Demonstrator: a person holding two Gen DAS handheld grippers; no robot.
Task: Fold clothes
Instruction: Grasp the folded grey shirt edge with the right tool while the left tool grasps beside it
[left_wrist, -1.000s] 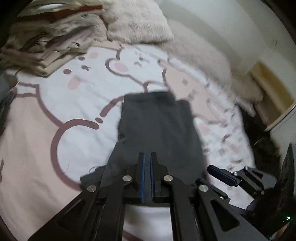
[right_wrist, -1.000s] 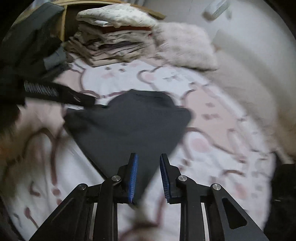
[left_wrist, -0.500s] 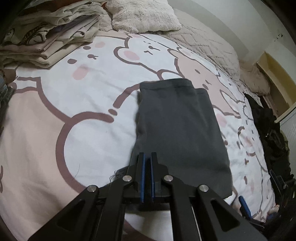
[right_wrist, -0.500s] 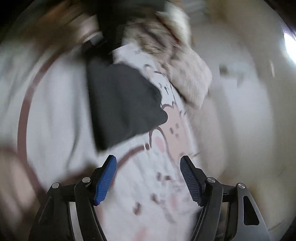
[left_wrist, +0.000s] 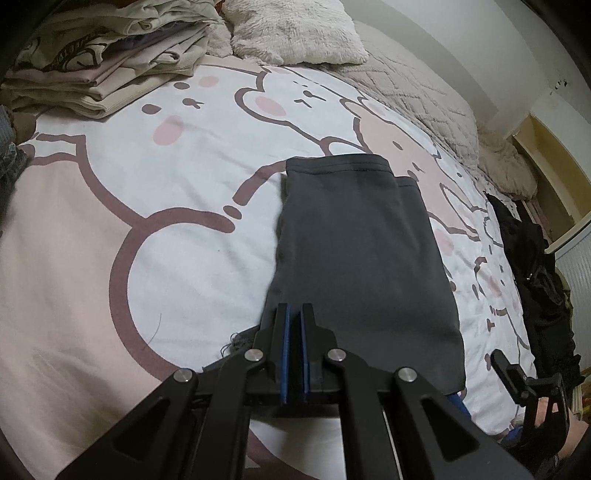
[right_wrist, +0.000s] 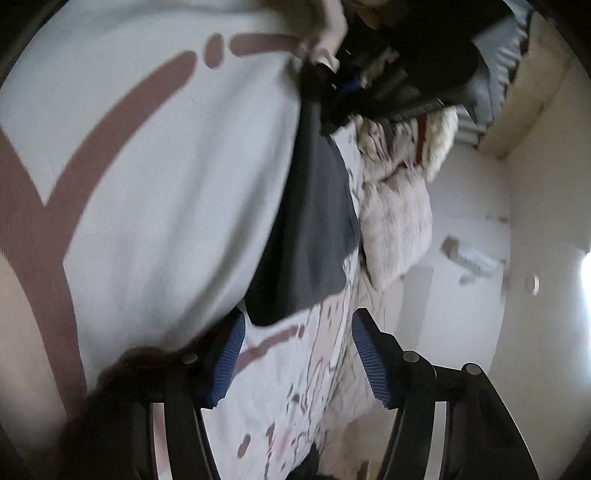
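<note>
A dark grey garment (left_wrist: 354, 251) lies folded in a long rectangle on the bear-print bedsheet (left_wrist: 147, 206). My left gripper (left_wrist: 294, 317) is shut on its near edge. My right gripper (right_wrist: 295, 332) is open and empty, tilted sideways just off the garment's corner (right_wrist: 306, 240). It also shows in the left wrist view (left_wrist: 517, 376) at the bed's right edge, by the garment's near right corner. The left gripper appears blurred in the right wrist view (right_wrist: 347, 88) at the garment's far end.
A stack of folded beige clothes (left_wrist: 96, 62) sits at the far left of the bed. A fluffy pillow (left_wrist: 295, 29) and a quilted blanket (left_wrist: 413, 96) lie at the back. Dark clothes (left_wrist: 535, 280) are heaped beside the bed on the right.
My right gripper has opened wide, let go and swung away to the garment's right corner, tilting sideways. The garment now lies flatter and straighter. The left gripper stays shut on its near edge.
</note>
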